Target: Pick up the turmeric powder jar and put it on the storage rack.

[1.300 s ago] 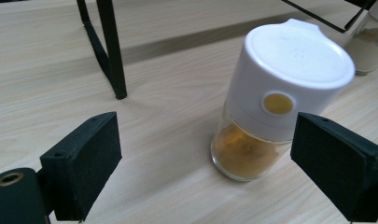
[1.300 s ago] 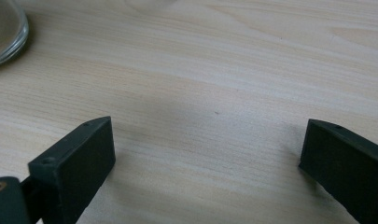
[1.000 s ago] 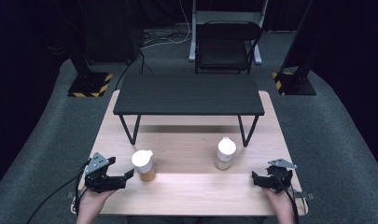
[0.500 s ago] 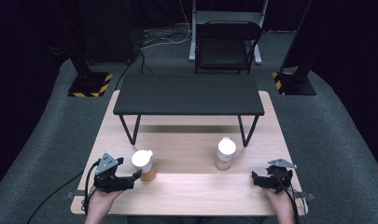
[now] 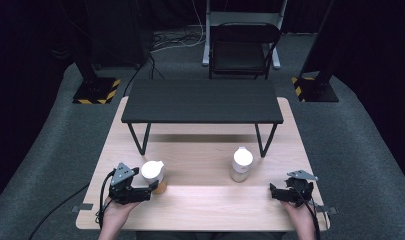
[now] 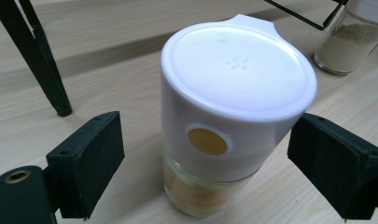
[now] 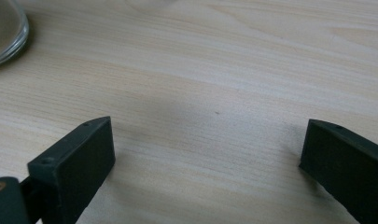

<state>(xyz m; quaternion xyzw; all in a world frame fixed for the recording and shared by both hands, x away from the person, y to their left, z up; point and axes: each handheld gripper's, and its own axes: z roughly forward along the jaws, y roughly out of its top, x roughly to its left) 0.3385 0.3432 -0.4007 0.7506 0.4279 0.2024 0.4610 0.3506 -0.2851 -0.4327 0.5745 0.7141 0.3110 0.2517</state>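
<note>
Two wide-open grippers: the left gripper [image 6: 205, 172] straddles the orange spice jar [image 6: 224, 116] untouched; the right gripper [image 7: 207, 163] hovers over the wooden table [image 5: 205, 200] beside it.

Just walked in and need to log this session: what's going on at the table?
A person holds a gripper in each hand at a wooden table. The left gripper, jaws open, sits around a white-capped jar of orange-brown powder without touching it. The right gripper rests open over bare wood. A second jar of pale powder stands untouched in front of a black raised shelf.
</note>
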